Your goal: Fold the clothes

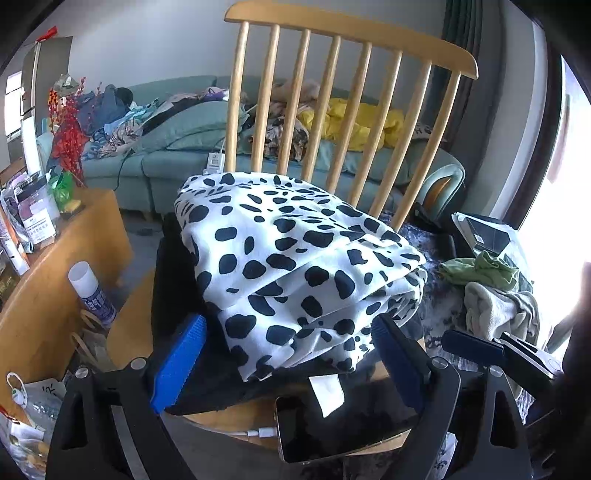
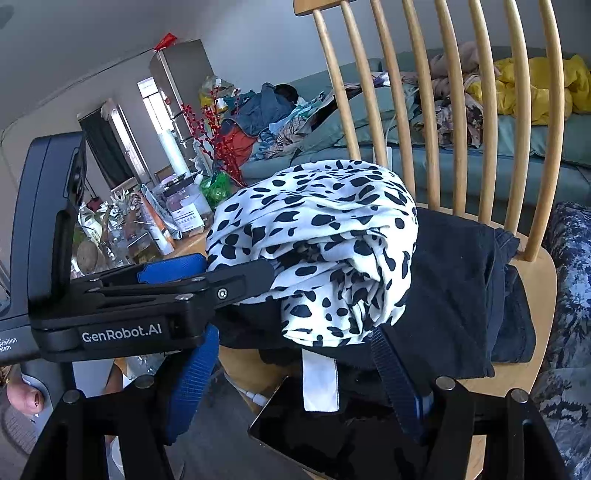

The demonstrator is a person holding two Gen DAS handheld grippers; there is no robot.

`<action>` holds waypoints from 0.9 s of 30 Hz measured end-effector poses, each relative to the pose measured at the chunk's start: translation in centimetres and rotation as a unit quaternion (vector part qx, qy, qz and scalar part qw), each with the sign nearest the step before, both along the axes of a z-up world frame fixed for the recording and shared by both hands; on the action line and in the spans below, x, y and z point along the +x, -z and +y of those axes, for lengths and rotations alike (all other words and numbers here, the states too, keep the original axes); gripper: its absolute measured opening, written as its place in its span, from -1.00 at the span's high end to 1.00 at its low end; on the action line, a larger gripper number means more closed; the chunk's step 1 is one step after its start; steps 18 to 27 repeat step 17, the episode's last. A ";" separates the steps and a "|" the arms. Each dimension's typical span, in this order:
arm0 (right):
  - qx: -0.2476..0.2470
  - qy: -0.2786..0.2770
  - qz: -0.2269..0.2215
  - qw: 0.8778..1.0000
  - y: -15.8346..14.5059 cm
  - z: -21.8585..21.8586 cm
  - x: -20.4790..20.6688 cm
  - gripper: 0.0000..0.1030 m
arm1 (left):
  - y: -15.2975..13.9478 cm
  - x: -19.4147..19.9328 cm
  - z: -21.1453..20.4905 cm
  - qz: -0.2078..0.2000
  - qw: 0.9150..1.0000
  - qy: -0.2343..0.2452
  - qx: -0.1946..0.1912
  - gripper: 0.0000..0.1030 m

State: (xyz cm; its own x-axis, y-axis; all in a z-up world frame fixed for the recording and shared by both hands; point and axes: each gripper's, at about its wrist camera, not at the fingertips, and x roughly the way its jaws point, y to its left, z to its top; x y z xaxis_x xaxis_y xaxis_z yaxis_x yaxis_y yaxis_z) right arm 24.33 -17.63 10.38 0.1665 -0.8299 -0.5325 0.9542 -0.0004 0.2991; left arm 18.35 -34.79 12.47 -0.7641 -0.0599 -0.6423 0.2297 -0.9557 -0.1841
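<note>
Wooden chair (image 1: 347, 35) fills mid-frame, its seat carrying the spotted garment (image 1: 295, 258), folded atop dark clothes (image 2: 454, 280). Left gripper (image 1: 291, 354) and right gripper (image 2: 295, 373) both have jaws spread, holding nothing. Best to square the bundle's loose lower edge (phone (image 1: 343, 428) lies just below).
</note>
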 end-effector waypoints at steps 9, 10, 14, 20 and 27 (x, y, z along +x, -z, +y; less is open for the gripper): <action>0.006 0.010 -0.008 1.000 0.4 -0.4 -0.5 -0.38 | 0.2 -0.2 -0.6 0.000 1.000 -0.007 0.000 -0.84; 0.007 0.011 -0.008 1.000 0.4 -0.5 -0.5 -0.38 | 0.3 -0.2 -0.7 -0.002 1.000 -0.006 0.005 -0.87; 0.013 0.018 0.000 1.000 0.5 -0.8 -0.5 -0.38 | 0.4 -0.4 -0.8 -0.002 1.000 -0.007 0.005 -0.93; 0.016 0.023 0.004 1.000 0.6 -0.9 -0.6 -0.38 | 0.4 -0.5 -0.8 -0.005 1.000 -0.004 0.004 -0.95; 0.016 0.023 0.004 1.000 0.6 -0.9 -0.6 -0.38 | 0.4 -0.5 -0.8 -0.005 1.000 -0.004 0.004 -0.95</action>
